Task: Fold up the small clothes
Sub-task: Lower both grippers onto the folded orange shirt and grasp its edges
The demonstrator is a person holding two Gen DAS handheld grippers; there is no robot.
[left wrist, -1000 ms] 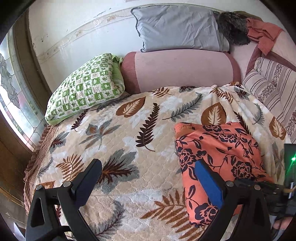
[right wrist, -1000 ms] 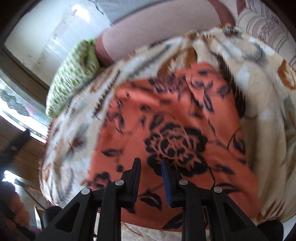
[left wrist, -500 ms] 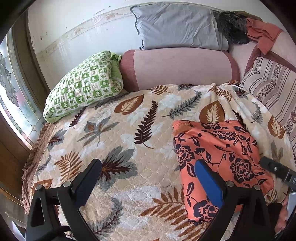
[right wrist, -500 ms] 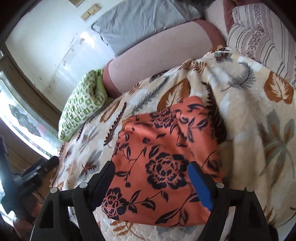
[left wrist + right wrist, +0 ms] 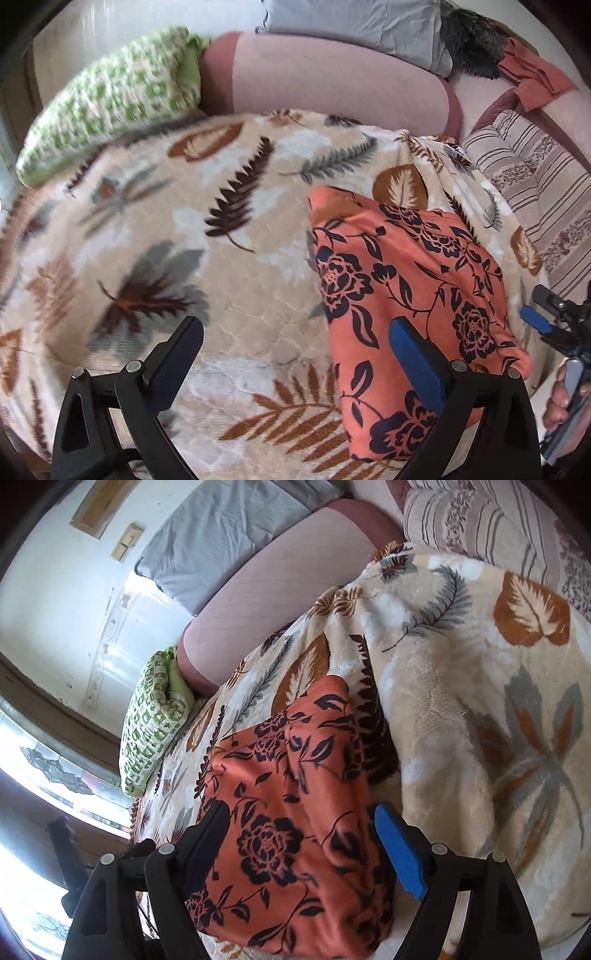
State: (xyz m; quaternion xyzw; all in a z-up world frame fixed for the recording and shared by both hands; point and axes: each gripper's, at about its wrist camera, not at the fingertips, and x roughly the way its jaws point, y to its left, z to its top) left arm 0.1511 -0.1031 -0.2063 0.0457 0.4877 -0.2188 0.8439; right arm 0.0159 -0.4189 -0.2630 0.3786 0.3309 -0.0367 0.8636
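Left wrist view looks down over a bed covered by a cream leaf-print blanket point(image 5: 229, 295), and the orange floral garment point(image 5: 410, 295) lies folded into a compact rectangle on the blanket's right half. The left gripper point(image 5: 295, 354) hangs above it with its jaws spread wide, holding nothing; its blue-padded finger point(image 5: 413, 362) sits over the garment's near part while the black finger point(image 5: 177, 354) is over bare blanket. At the far right edge the right gripper point(image 5: 546, 314) shows just beside the garment, with a hand point(image 5: 561, 398) gripping its handle.

From the right wrist view the same garment point(image 5: 291, 812) lies flat in front, its far right edge tucked against a raised fold of the blanket point(image 5: 480, 701). The right gripper point(image 5: 299, 845) is also wide apart and empty, both fingers hovering above the garment's near end, one toward each side.

Beyond, a pink bolster point(image 5: 332, 77) runs along the head of the bed, a grey pillow point(image 5: 362, 22) leaning behind it, a green checked pillow point(image 5: 110, 96) to its left and a striped cushion point(image 5: 532, 173) to the right. A rust cloth point(image 5: 528, 74) and something dark and furry point(image 5: 469, 40) lie in the far corner. I see no containers, and no lettering or labels that can be read.
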